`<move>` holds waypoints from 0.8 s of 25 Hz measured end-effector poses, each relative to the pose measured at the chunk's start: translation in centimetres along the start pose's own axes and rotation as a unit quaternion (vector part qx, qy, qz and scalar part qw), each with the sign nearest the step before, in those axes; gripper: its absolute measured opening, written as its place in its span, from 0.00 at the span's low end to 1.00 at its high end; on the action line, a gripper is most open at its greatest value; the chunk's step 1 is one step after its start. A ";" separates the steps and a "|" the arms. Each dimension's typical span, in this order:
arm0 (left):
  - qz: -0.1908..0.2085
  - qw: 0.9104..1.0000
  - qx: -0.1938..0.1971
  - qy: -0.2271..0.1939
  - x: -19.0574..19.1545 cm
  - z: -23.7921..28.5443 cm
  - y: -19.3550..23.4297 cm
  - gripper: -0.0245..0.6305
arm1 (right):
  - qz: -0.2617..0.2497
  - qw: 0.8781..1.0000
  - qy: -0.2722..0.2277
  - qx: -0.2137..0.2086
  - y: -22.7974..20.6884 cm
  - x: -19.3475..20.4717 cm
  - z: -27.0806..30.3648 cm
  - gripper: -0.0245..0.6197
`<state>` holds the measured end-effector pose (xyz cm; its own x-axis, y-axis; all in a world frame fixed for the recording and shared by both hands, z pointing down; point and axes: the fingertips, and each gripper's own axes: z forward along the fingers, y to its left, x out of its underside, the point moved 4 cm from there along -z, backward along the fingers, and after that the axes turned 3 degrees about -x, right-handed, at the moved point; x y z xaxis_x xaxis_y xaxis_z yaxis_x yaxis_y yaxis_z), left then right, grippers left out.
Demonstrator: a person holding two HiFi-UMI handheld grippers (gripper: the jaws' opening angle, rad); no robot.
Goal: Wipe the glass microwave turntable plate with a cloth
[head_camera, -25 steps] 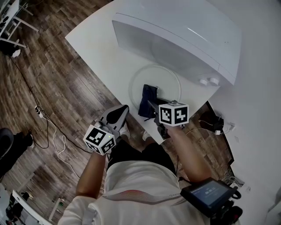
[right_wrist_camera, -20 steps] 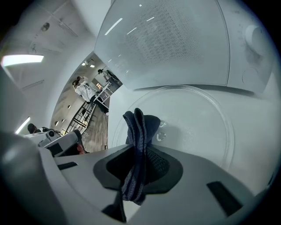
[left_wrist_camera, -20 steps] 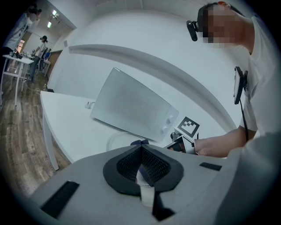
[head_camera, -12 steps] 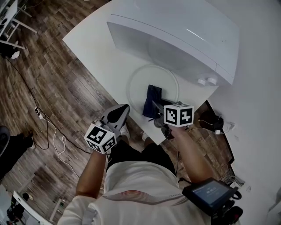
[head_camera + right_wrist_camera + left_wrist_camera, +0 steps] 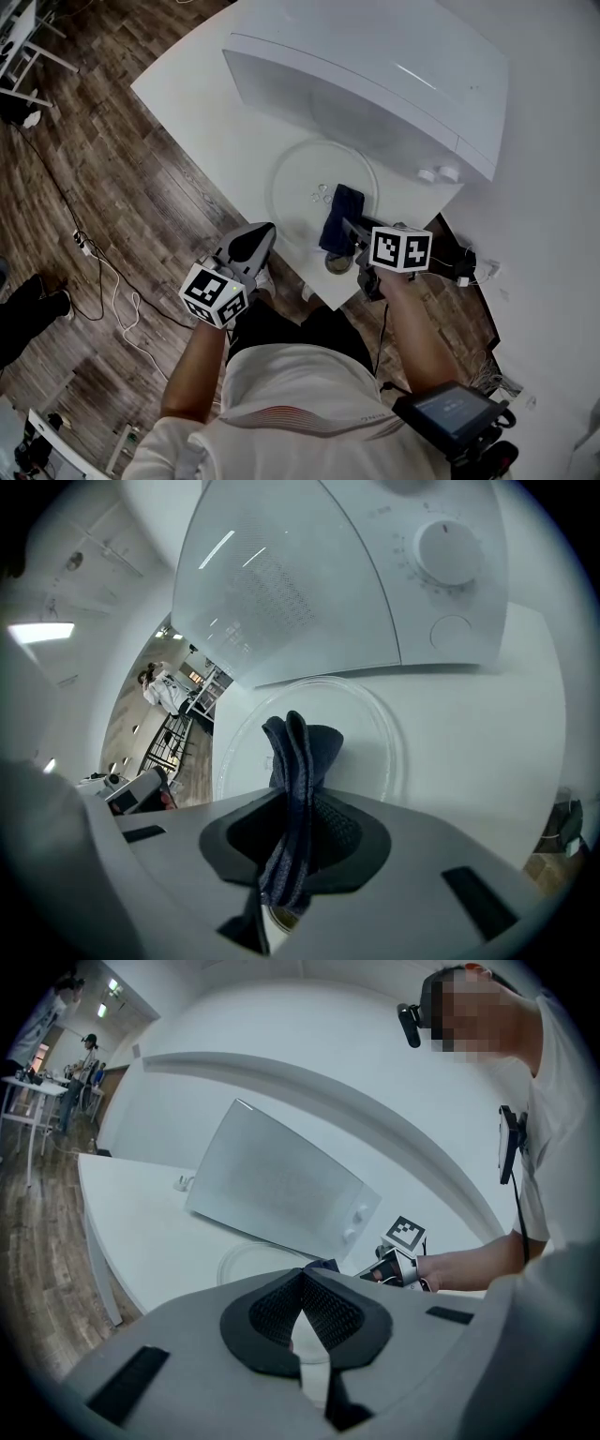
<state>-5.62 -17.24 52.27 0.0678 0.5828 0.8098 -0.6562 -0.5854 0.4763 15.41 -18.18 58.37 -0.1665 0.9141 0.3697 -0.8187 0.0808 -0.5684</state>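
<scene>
The round glass turntable plate [image 5: 300,178] lies flat on the white table [image 5: 202,103] in front of the microwave [image 5: 375,66]. A dark blue cloth [image 5: 339,217] rests on the plate's near right part, and my right gripper [image 5: 351,230] is shut on its near end. In the right gripper view the cloth [image 5: 298,761] stands folded between the jaws above the plate [image 5: 375,724]. My left gripper [image 5: 251,242] hangs off the table's near edge, left of the plate, jaws shut and holding nothing. The left gripper view shows the plate [image 5: 248,1262] and the right gripper [image 5: 392,1262] beyond its jaws.
The microwave has two knobs [image 5: 436,174] at its right end, close to the plate's far right. The table's near corner [image 5: 330,298] is just below the right gripper. Wood floor [image 5: 112,206] with cables [image 5: 103,272] lies to the left. A wall runs along the right.
My right gripper has slid the cloth rightward across the plate, from its near middle to its near right. The left gripper has stayed where it was.
</scene>
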 end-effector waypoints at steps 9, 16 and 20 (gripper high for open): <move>0.001 1.000 0.006 0.003 0.2 0.4 -0.6 0.05 | 0.048 0.999 -0.018 0.002 -1.9 0.2 -1.4 0.14; 0.003 1.000 0.009 0.004 0.2 0.3 -0.9 0.05 | 0.070 0.997 -0.034 0.012 -3.0 0.4 -2.8 0.14; 0.004 1.000 0.010 0.004 0.1 0.3 -1.1 0.05 | 0.075 0.996 -0.040 0.019 -3.7 0.6 -3.6 0.14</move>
<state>-4.69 -16.71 51.90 0.0563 0.5824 0.8110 -0.6416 -0.6012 0.4763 20.29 -16.51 58.01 -0.3300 0.8799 0.3418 -0.8020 -0.0703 -0.5932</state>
